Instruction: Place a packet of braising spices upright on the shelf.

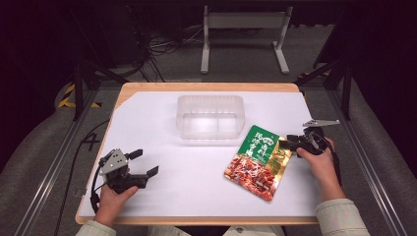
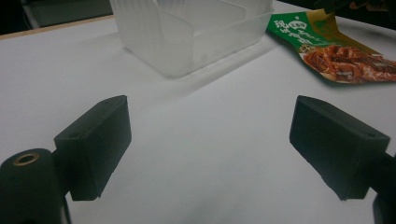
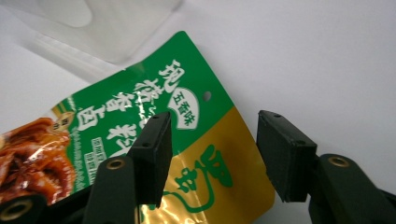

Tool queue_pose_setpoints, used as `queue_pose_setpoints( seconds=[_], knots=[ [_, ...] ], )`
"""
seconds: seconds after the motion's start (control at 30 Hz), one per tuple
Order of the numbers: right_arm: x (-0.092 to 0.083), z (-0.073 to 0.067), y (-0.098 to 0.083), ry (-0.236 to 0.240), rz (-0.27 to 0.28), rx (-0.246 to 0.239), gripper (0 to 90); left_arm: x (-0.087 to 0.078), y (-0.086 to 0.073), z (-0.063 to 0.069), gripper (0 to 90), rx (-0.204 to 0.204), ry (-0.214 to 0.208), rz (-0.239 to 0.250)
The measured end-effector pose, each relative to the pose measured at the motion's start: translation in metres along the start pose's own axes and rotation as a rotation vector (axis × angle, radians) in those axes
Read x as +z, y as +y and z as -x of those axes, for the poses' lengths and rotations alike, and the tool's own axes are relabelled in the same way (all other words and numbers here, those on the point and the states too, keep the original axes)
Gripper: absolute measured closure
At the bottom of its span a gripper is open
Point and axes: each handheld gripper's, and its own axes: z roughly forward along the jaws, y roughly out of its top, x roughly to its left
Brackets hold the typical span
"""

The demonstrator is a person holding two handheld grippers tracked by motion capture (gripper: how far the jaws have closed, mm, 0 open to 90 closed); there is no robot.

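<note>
Because your right hand-held gripper (image 3: 212, 154) has its jaws part-way apart over the gold top corner of the food pouch (image 1: 256, 161), with neither pad visibly pressing on the foil, the pouch is straddled but not yet pinched. From that corner the pouch runs away toward your left and toward you, its long axis slanting across the counter (image 1: 196, 196), its top end just beside the clear plastic tub (image 1: 210, 117). Your left hand-held gripper (image 1: 145, 162) sits wide open and empty, well apart from the pouch, so the right hand is much the nearer.
</note>
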Motion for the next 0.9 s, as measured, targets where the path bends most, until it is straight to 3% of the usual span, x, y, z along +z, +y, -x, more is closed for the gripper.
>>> queue_pose_setpoints(
  seconds=[0.03, 0.27, 0.3, 0.63, 0.73, 0.9],
  knots=[
    [-0.004, -0.003, 0.0, 0.031, 0.006, -0.015, 50.9, 0.0, 0.0, 0.0, 13.6, 0.0, 0.0, -0.002],
    [-0.009, -0.011, 0.0, 0.111, -0.014, -0.068, 60.7, 0.001, 0.001, 0.0, 13.6, 0.007, 0.001, -0.001],
    [-0.007, -0.013, -0.001, 0.14, -0.045, -0.076, 64.7, 0.001, 0.001, 0.0, 13.6, 0.007, 0.0, 0.0],
    [0.012, -0.017, -0.005, 0.074, -0.129, -0.142, 61.7, 0.002, 0.001, 0.0, 13.6, 0.007, 0.001, -0.001],
    [0.02, -0.018, -0.008, 0.032, -0.162, -0.17, 69.5, 0.001, 0.001, 0.0, 13.6, 0.007, 0.003, -0.002],
    [0.021, -0.015, -0.01, -0.008, -0.15, -0.162, 83.5, 0.001, 0.0, 0.0, 13.7, 0.005, 0.007, -0.004]
  ],
)
